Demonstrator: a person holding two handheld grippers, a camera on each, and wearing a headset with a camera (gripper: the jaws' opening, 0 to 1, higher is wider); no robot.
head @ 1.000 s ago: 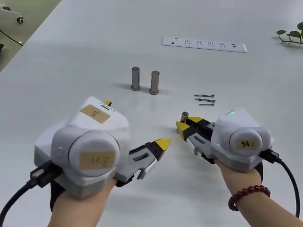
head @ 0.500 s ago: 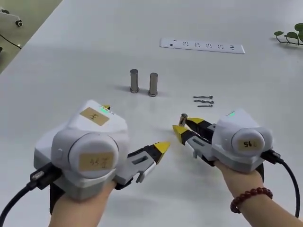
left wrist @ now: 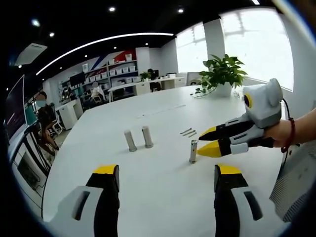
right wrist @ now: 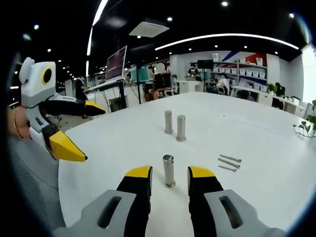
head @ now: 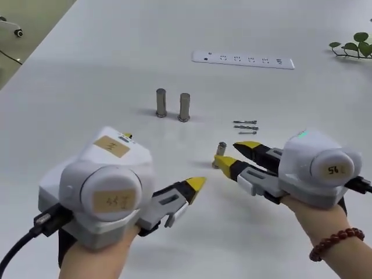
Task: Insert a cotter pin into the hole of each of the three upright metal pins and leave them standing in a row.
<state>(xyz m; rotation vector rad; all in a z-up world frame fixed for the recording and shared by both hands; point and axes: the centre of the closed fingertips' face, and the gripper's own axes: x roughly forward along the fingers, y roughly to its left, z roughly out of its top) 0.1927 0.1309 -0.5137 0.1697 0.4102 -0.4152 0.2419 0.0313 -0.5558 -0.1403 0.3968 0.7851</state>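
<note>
On the white table (head: 87, 70) one short metal pin, the near pin (head: 220, 150), stands up by itself close to the person. The right gripper (right wrist: 169, 173) has its two yellow-tipped jaws on each side of this pin. The jaws are apart, with a little gap on both sides, so they are not squeezing it yet. The left gripper (left wrist: 167, 170) hangs over bare table with its jaws spread wide and nothing in them. Farther back the back-left pin (head: 161, 102) and the back-right pin (head: 184, 107) stand side by side. The three cotter pins (head: 245, 127) lie flat in a small stack to the right of them, near the right gripper. A power strip (head: 243, 60) lies far back, and a plant (head: 351, 47) sits at the far right edge. I think the near pin is hard and heavy for its size, and it will not bend. But it is round and smooth, so it could slip or roll, and it has a small foot, so a bump could knock it over. A grip around its middle looks safest. Its hole is too small to see. The cotter pins look thin and very light, easy to flick away, so pinch one gently near an end.
</note>
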